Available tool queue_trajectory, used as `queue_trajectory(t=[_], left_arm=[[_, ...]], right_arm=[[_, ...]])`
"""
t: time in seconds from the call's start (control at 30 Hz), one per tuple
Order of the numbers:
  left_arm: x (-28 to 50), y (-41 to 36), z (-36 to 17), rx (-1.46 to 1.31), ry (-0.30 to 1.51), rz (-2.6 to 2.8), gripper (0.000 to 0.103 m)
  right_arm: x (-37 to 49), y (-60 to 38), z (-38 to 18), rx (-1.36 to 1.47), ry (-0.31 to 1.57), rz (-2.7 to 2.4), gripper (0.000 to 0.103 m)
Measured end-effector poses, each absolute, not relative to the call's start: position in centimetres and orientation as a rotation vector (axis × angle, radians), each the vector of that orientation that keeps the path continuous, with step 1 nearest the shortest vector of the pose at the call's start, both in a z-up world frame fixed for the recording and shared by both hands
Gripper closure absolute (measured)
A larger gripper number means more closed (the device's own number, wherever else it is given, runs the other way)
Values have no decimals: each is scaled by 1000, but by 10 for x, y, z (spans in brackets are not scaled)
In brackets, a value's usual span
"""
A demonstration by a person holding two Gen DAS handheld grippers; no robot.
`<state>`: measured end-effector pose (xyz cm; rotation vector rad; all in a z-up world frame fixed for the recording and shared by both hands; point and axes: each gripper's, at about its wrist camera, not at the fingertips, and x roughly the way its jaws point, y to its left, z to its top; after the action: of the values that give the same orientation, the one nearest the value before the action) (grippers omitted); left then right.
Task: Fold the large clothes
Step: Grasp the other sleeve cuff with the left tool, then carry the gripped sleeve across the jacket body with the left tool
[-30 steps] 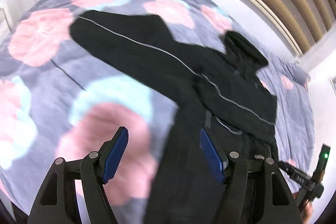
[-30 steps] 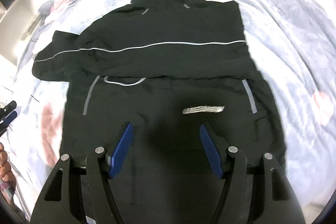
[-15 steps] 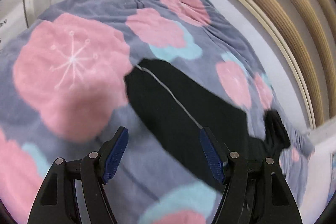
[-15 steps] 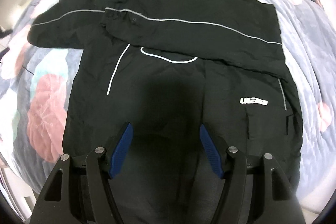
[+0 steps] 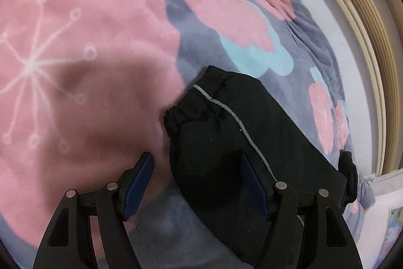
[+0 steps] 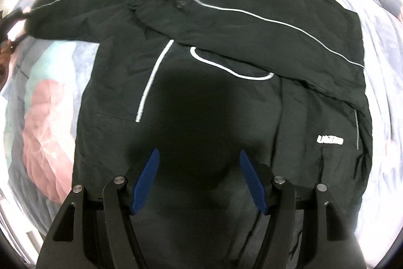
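A black hooded jacket (image 6: 201, 47) with thin grey stripes lies flat on a bed. Its right sleeve (image 6: 252, 27) is folded across the chest. Its left sleeve (image 5: 226, 130) stretches out to the side, cuff (image 5: 191, 105) on the blanket. My left gripper (image 5: 197, 183) is open, low over this sleeve just behind the cuff, one finger (image 5: 254, 183) over the cloth and the other finger (image 5: 138, 180) over the blanket. My right gripper (image 6: 199, 175) is open and empty above the jacket's lower front.
A grey fleece blanket (image 5: 100, 54) with pink and blue flowers covers the bed. A white wall and wooden slats (image 5: 372, 42) run along the far side. In the right wrist view a hand (image 6: 5, 54) shows at the left edge by the sleeve end.
My left gripper has moved out along the left sleeve and come down close to its cuff. My right gripper has moved nearer over the jacket's front. Both stay open.
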<state>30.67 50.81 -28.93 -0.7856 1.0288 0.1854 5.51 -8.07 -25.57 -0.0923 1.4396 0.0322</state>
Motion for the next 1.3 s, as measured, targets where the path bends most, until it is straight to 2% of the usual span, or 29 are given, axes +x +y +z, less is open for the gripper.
queue_trajectory(t=[0.13, 0.2, 0.27, 0.3, 0.53, 0.7, 0.83, 1.03, 1.3], left_arm=[[314, 510, -294, -812, 1005, 149, 33], [319, 506, -289, -798, 992, 110, 65], [319, 502, -280, -755, 974, 96, 81], [315, 500, -274, -747, 960, 95, 85], [229, 504, -218, -762, 831, 213, 88], [192, 502, -262, -765, 989, 348, 88], [188, 503, -274, -789, 994, 362, 88], [202, 495, -267, -694, 1020, 374, 88], [196, 485, -251, -626, 1004, 368, 88]], right_arm=[[62, -65, -255, -125, 1433, 60, 35], [65, -59, -254, -135, 1426, 75, 35], [71, -50, -254, -153, 1419, 88, 35], [73, -48, -254, -158, 1415, 92, 35], [120, -26, -226, -142, 1271, 147, 35], [176, -19, -222, -85, 1169, 147, 35], [219, -25, -233, 3, 1135, 83, 37], [251, -20, -295, 49, 1272, 83, 43], [262, -19, -299, 29, 1320, 121, 39]])
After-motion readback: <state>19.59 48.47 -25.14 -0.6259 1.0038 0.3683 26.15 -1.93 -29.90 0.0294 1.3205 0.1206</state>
